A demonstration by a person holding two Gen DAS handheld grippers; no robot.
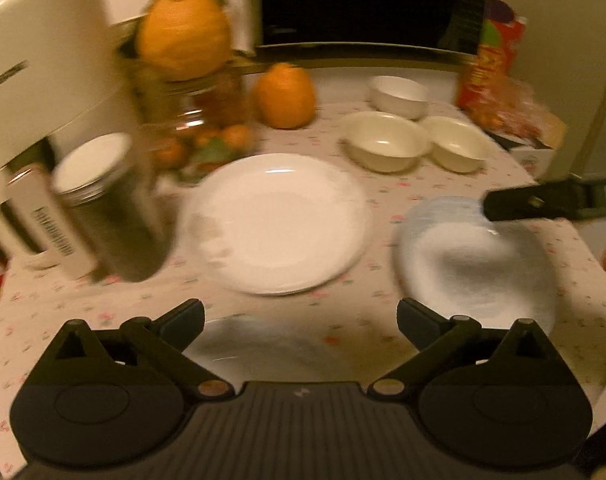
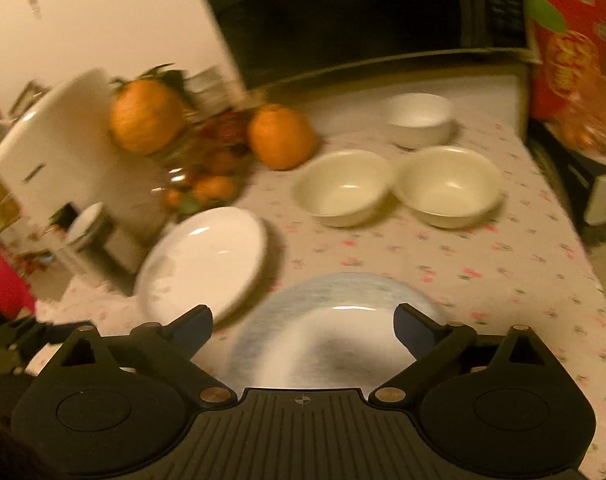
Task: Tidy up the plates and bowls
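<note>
blurred blue plate (image 2: 335,336), rim behind claw (image 2: 303,330)

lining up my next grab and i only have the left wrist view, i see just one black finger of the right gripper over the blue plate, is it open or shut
observer: Open. The right wrist view shows the right gripper with both fingers spread wide.
operator: ok so is anything caught between them
observer: No. The blue-rimmed plate only shows through the gap, lying on the tablecloth, and neither finger presses on it.
</note>
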